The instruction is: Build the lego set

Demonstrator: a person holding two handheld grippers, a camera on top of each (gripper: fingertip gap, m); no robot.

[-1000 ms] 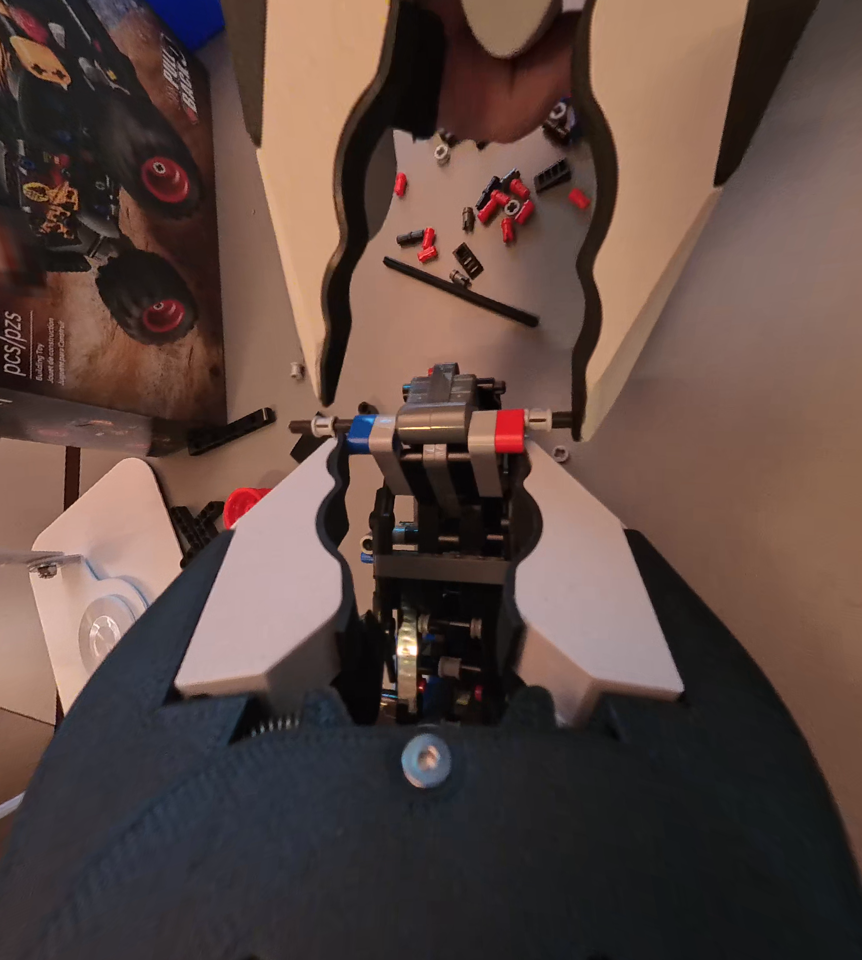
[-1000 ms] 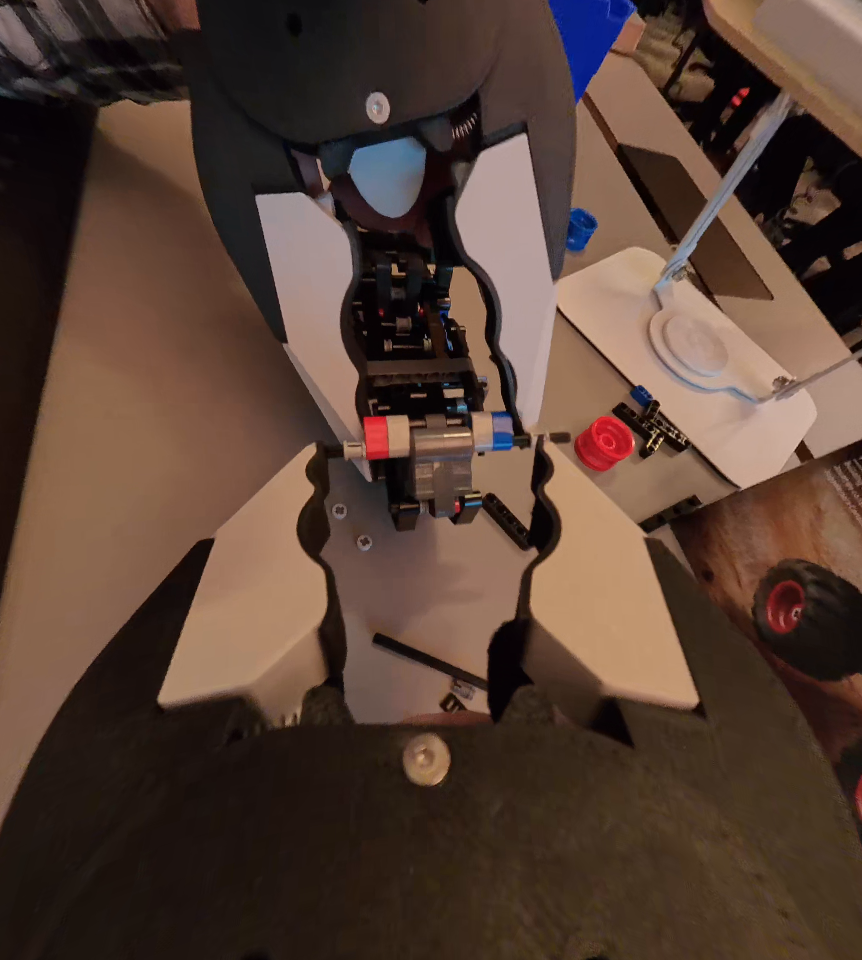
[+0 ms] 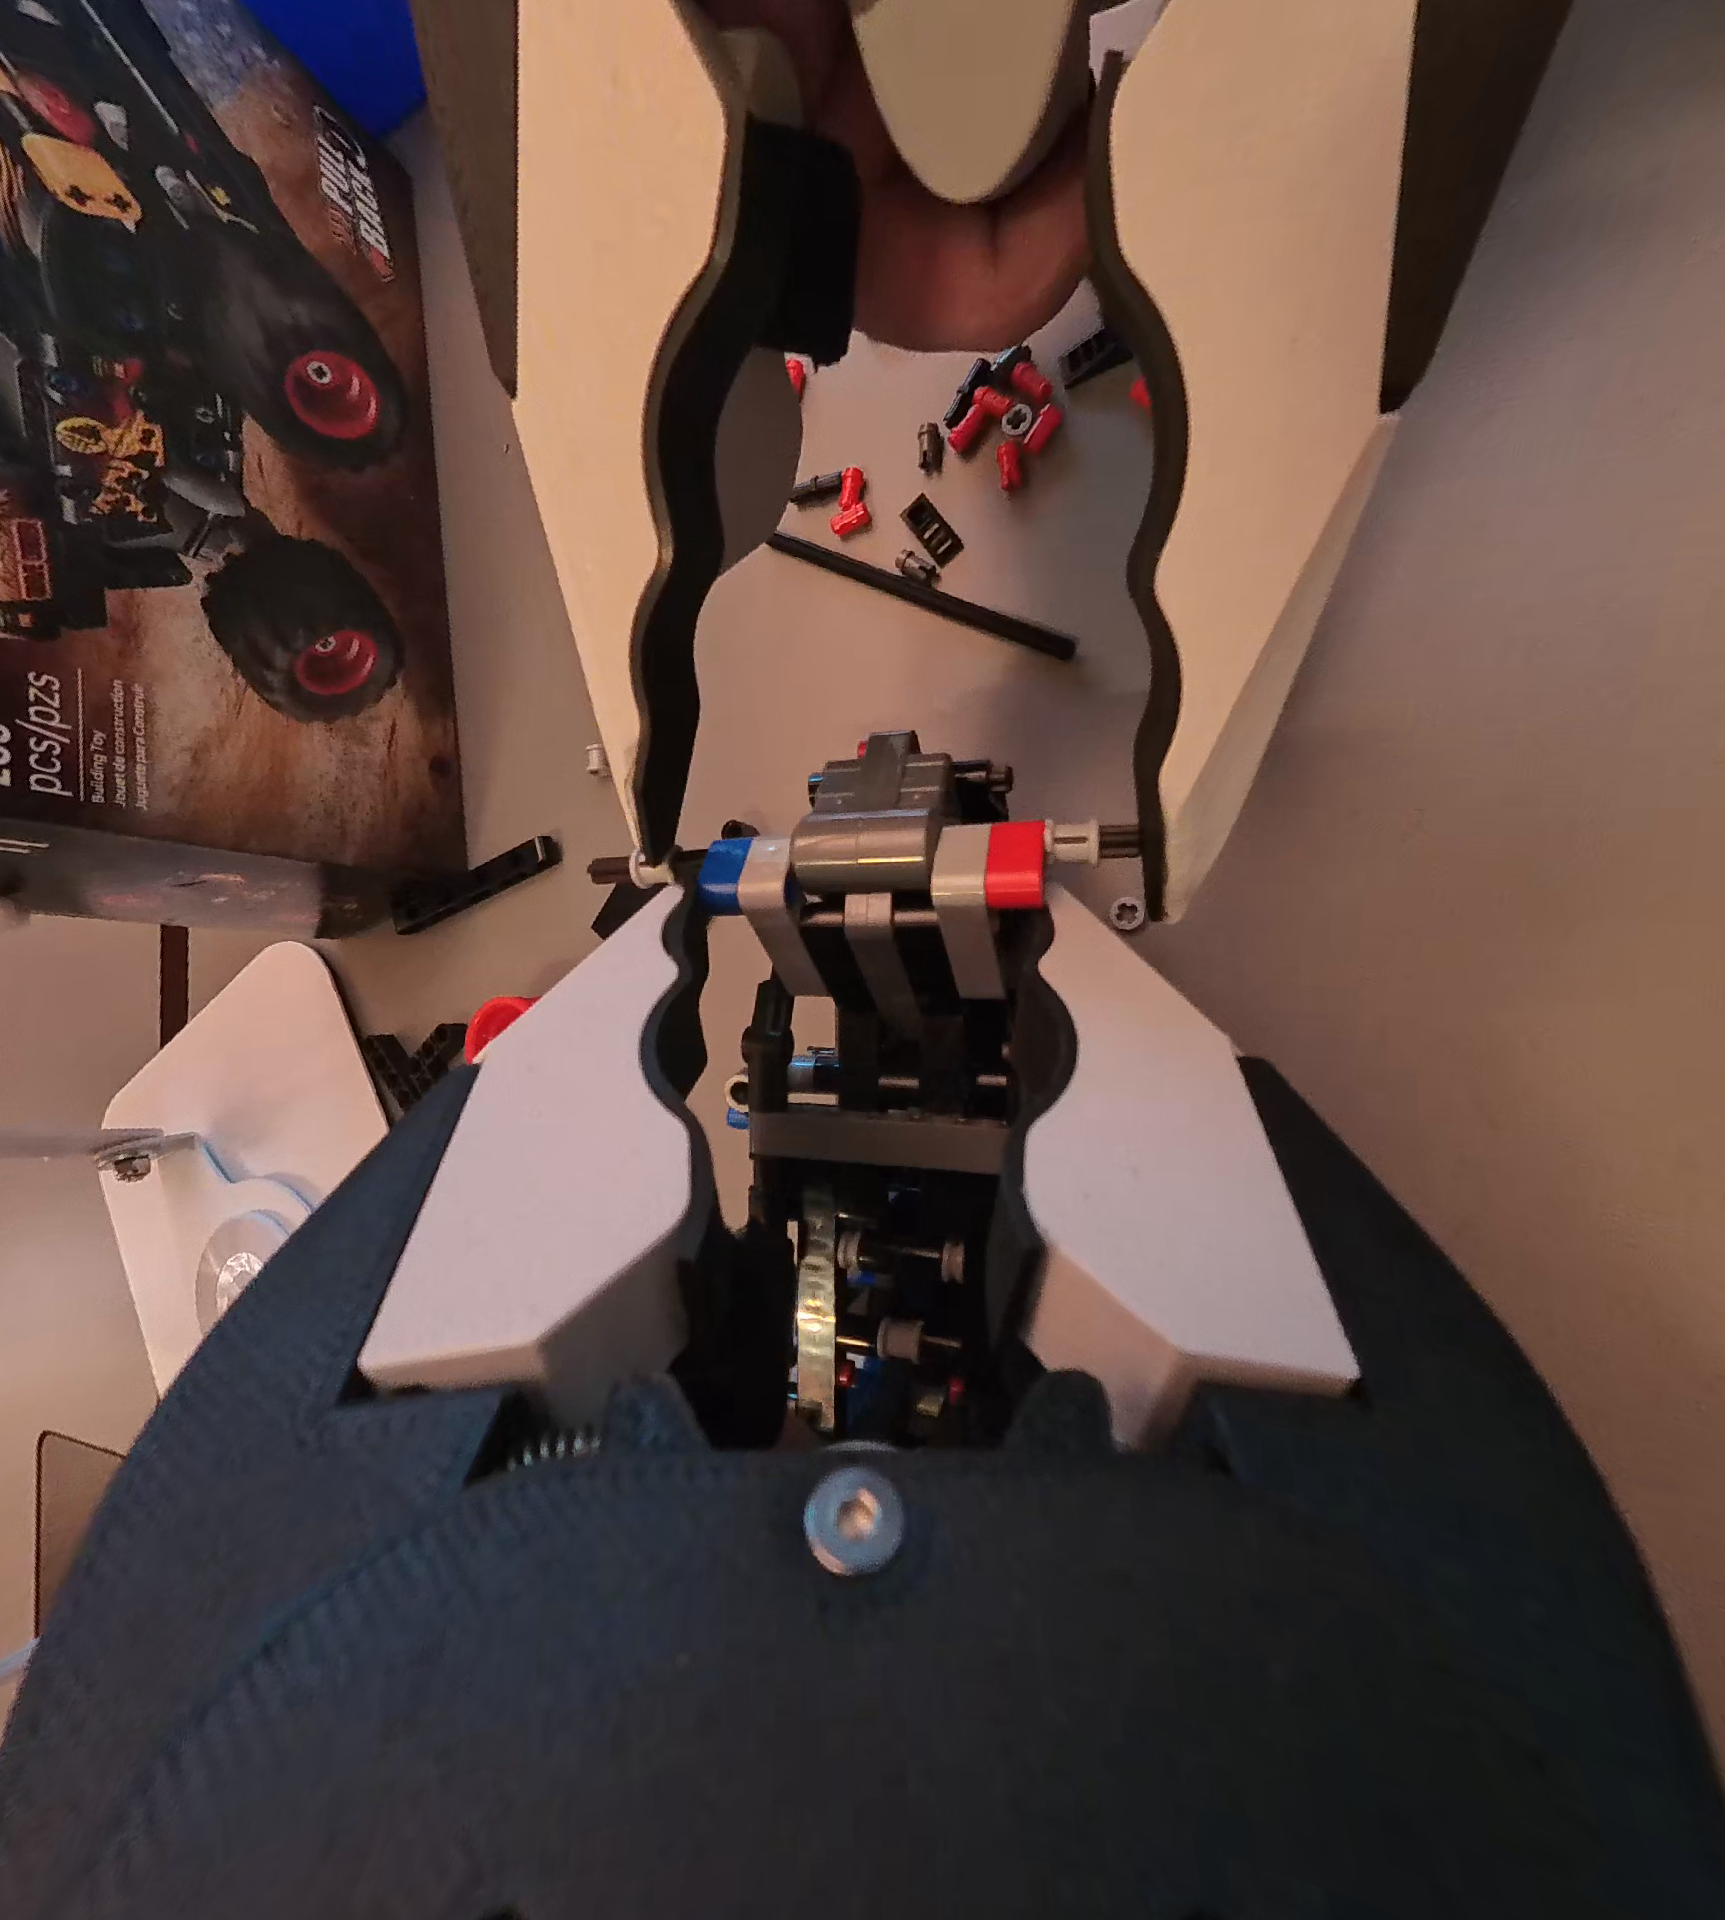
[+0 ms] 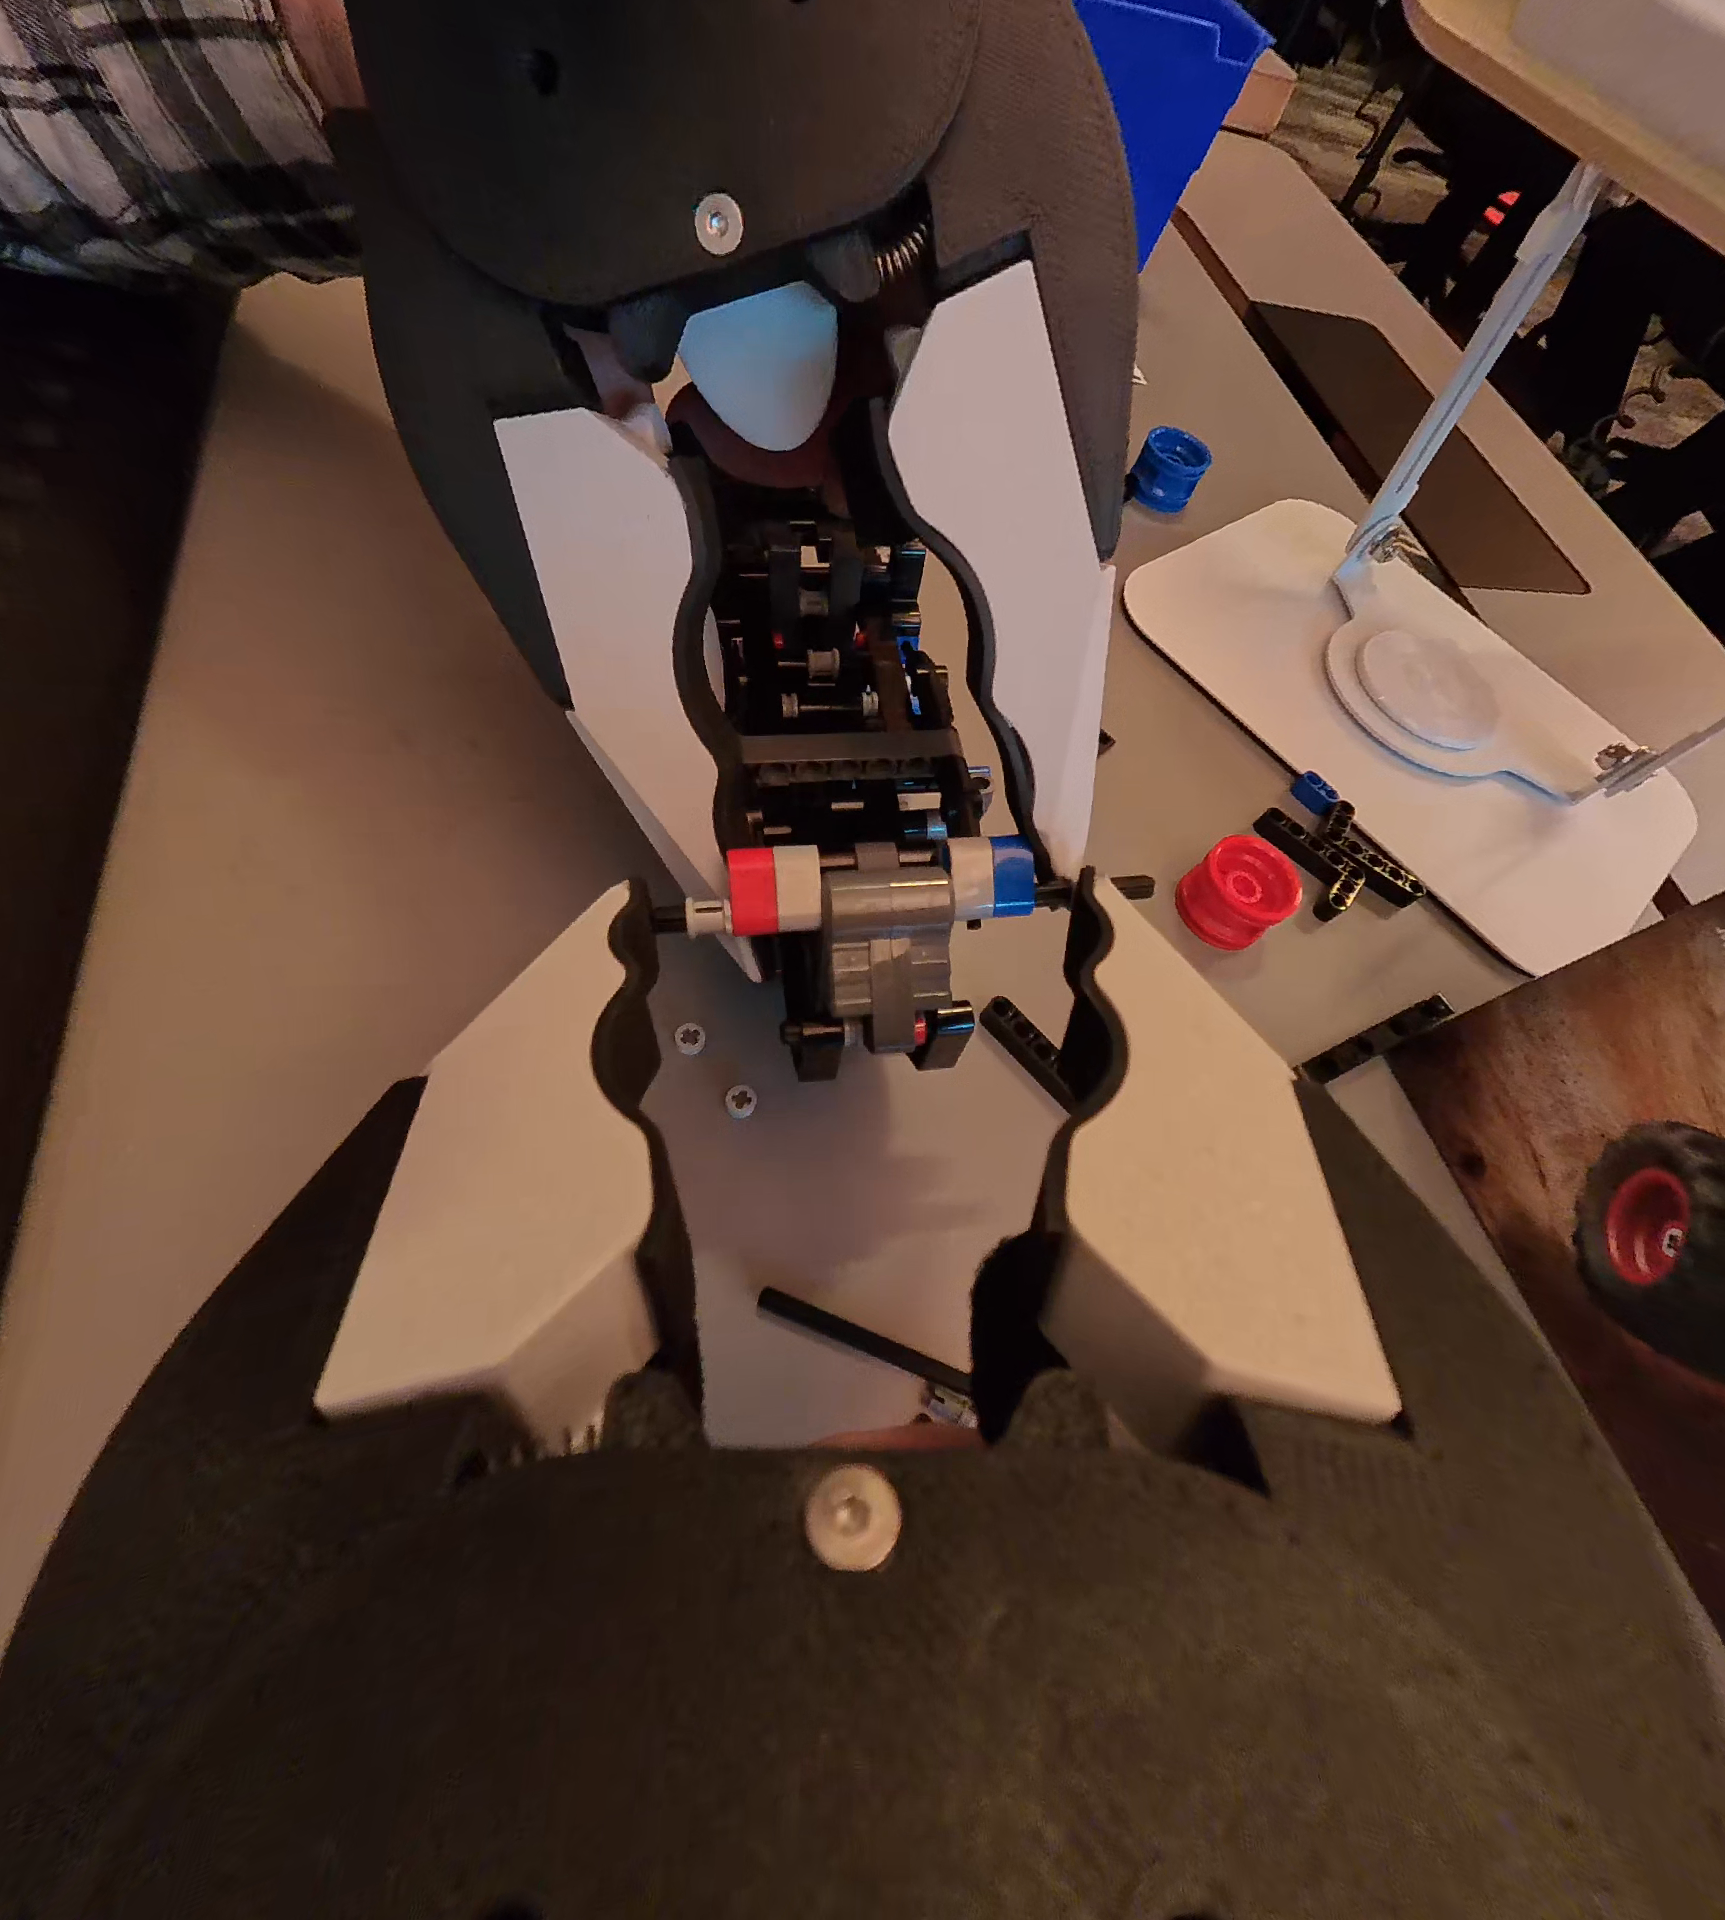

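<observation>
Chassis [image 3: 879, 1039] clamped in left tool [image 3: 863, 935], right tool [image 4: 863, 935] spread wide, empty (blue wheel [image 4: 1167, 470] only in right view)

lego box [image 3: 162, 468] cut off at left edge, blue bin [image 4: 1164, 94] cropped at top

An office-like workroom: long grey tables [image 4: 266, 727], a white lamp base [image 4: 1253, 623] right of the fingers (chair legs beyond).

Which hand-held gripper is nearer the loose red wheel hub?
Left. The left hand-held gripper, shut on the lego chassis, has the red wheel hub just beside its finger. The right hand-held gripper, open at the chassis axle, sits slightly farther off.
</observation>
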